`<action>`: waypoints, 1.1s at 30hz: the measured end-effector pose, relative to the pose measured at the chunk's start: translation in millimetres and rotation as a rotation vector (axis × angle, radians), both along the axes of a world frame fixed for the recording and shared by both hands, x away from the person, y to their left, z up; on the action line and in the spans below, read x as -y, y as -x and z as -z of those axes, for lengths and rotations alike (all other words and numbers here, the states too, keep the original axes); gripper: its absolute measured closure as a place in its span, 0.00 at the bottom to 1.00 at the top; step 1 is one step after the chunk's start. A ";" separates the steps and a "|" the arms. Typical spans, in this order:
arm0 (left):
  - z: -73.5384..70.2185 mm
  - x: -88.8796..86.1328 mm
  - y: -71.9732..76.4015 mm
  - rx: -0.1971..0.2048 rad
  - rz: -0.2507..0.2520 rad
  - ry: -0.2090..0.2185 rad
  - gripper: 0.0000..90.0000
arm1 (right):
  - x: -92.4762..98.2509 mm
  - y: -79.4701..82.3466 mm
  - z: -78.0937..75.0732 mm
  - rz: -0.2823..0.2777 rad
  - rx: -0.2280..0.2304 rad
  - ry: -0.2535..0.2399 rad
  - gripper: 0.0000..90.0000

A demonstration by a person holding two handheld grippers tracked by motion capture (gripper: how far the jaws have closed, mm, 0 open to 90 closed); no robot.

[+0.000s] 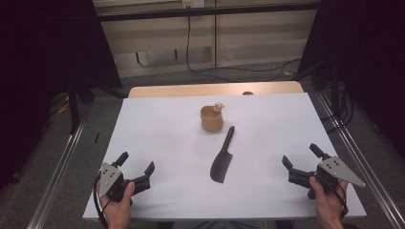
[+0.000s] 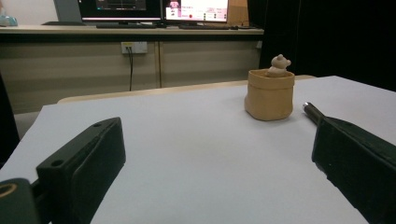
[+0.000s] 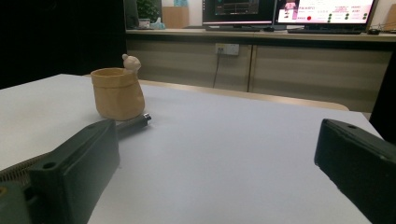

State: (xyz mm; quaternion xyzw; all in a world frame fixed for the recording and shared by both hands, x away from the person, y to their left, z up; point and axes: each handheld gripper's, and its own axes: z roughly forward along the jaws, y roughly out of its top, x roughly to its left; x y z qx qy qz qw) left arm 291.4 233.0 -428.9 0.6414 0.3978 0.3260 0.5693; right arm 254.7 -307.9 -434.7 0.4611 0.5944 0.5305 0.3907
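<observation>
Resting near the front edge of the white table (image 1: 157, 129), both grippers sit idle and well apart. Left gripper (image 1: 136, 164) at about 7 o'clock on the table in the high view, jaws spread wide, nothing between them. Right gripper (image 1: 301, 155) at about 5 o'clock, jaws also spread wide, nothing between them.

Black knife (image 1: 222, 160) lies flat near table centre, between the two grippers and slightly farther out, touching neither. Blade end toward the person, handle pointing to roughly 12–1 o'clock. From the left gripper it lies at about 2 o'clock; from the right gripper at about 10 o'clock.

Tan cup (image 1: 211, 119) stands upright just beyond the knife handle, at 12 o'clock from the blade, well apart from both grippers. Small bear figure (image 1: 218, 106) sits at its far rim.

Left gripper view: cup (image 2: 270, 95) right of centre, bear (image 2: 279, 65) on top, knife handle tip (image 2: 312, 111) just beside the cup. Right gripper view: cup (image 3: 116, 93) upper left, handle end (image 3: 135, 122) at its base; touching or not, cannot tell.
</observation>
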 end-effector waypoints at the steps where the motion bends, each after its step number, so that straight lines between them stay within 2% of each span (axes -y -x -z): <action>1: -0.1 -1.0 -0.6 -0.002 -0.005 0.002 0.03 | -0.1 -0.5 0.4 -0.004 -0.005 -0.003 0.00; 9: 1.0 2.1 -4.5 -0.009 0.014 0.006 0.03 | -1.8 -5.6 3.3 -0.049 -0.015 -0.014 0.00; 17: 2.4 3.4 -5.6 -0.023 0.016 -0.014 0.03 | -7.2 -8.0 4.3 -0.073 -0.021 -0.007 0.00; 21: 2.7 2.1 -4.2 -0.027 0.016 -0.018 0.03 | -12.0 -8.4 4.6 -0.125 -0.035 -0.019 0.00; 23: 2.0 1.9 -2.9 -0.022 0.019 -0.007 0.03 | -15.7 -7.5 4.2 -0.139 -0.033 -0.012 0.00; 33: -0.4 3.2 -0.1 -0.015 0.030 -0.008 0.03 | -28.6 -10.4 -4.5 -0.175 -0.014 0.020 0.00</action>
